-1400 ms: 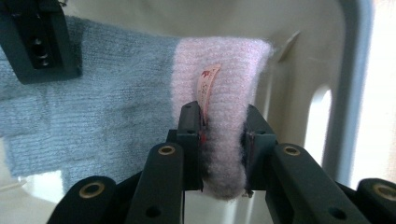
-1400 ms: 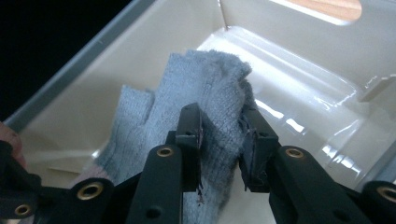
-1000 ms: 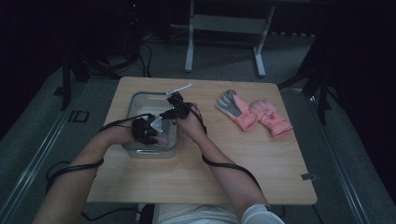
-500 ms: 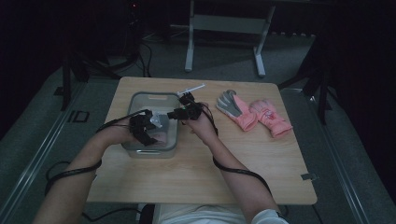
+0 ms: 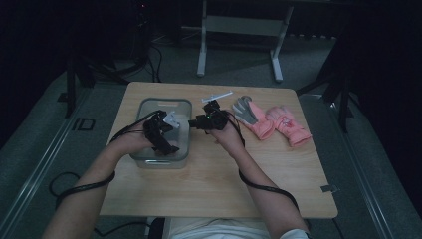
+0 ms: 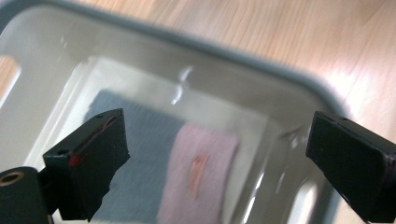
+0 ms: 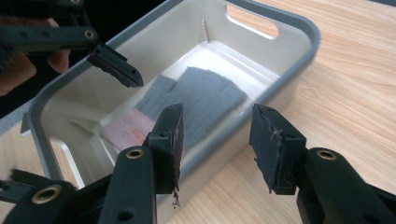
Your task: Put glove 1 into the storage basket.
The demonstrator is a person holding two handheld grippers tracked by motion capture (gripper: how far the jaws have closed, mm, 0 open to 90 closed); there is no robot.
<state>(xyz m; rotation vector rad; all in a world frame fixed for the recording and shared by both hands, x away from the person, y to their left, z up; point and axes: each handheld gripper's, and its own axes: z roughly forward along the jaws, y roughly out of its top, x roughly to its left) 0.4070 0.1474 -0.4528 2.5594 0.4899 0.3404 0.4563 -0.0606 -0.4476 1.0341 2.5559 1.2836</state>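
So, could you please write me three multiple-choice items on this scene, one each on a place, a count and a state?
1. Where does the grey and pink glove lie?
A. inside the tub
B. on the floor
C. on the table's front edge

2. How many gloves lie on the table to the right of the tub?
A. none
B. two
C. five

3. How do the left gripper's jaws stand?
A. clamped on the tub's rim
B. wide apart with nothing gripped
C. shut on a glove

Answers: 1 A, the right gripper view shows it flat on the tub's bottom. 2 B, the high view shows a pink pair there. 3 B, the left gripper view shows them spread above the glove.
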